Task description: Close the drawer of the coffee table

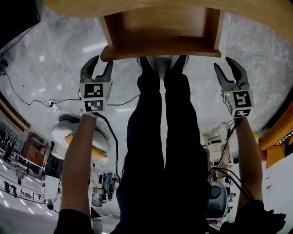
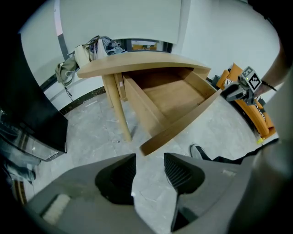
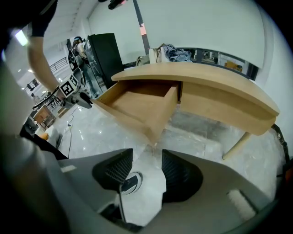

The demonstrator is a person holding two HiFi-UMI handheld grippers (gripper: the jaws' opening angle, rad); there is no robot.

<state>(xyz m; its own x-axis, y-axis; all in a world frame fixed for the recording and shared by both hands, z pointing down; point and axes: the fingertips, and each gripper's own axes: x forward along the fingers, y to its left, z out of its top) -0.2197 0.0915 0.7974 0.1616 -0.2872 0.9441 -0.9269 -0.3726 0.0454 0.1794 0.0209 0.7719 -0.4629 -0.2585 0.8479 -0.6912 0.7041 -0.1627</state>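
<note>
The wooden coffee table [image 1: 256, 13] runs across the top of the head view, and its drawer [image 1: 160, 34] stands pulled out and empty. My left gripper [image 1: 101, 65] hangs open below the drawer's left front corner, apart from it. My right gripper [image 1: 225, 66] is open to the right of the drawer's right front corner, also clear of it. In the left gripper view the drawer front [image 2: 178, 125] lies ahead of the open left gripper [image 2: 150, 171]. The right gripper view shows the drawer [image 3: 142, 105] beyond the open right gripper [image 3: 147, 167]. Nothing is between either pair of jaws.
The person's legs and shoes [image 1: 162, 68] stand right in front of the drawer. A round table leg [image 2: 120, 109] is left of the drawer. Bags and clothes [image 2: 98, 45] lie on the table's far end. A black cabinet [image 3: 103, 55], floor cables [image 1: 27, 98] and orange furniture [image 2: 249, 107] surround the spot.
</note>
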